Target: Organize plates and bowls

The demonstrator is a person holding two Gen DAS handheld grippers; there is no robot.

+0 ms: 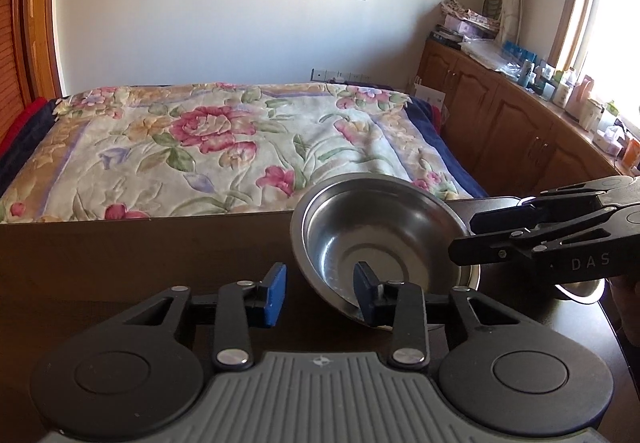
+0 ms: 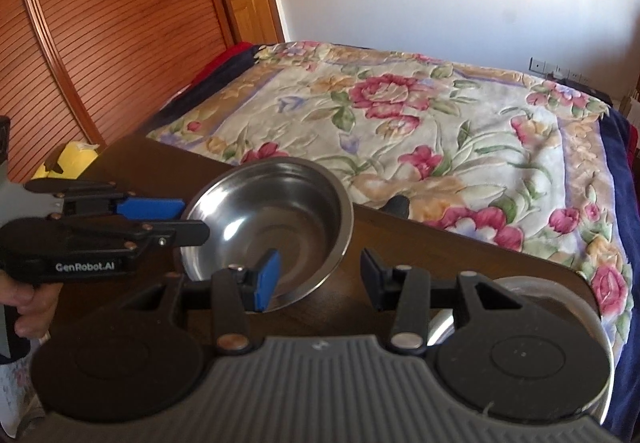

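The left hand-held gripper (image 1: pixel 320 293) straddled the tilted steel bowl's (image 1: pixel 376 239) near-left rim, pads not yet pressing; the right hand-held gripper (image 2: pixel 320 279), part-open, straddled its opposite rim.

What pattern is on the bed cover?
Floral: pink flowers with green leaves on a cream bed cover; clearest in the right wrist view.

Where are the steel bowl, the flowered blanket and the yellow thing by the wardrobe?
steel bowl (image 1: pixel 384 239): left wrist view, inner wall.
flowered blanket (image 2: pixel 400 99): right wrist view, big red flower.
yellow thing (image 2: pixel 78 159): right wrist view, its top; what it is I cannot tell.
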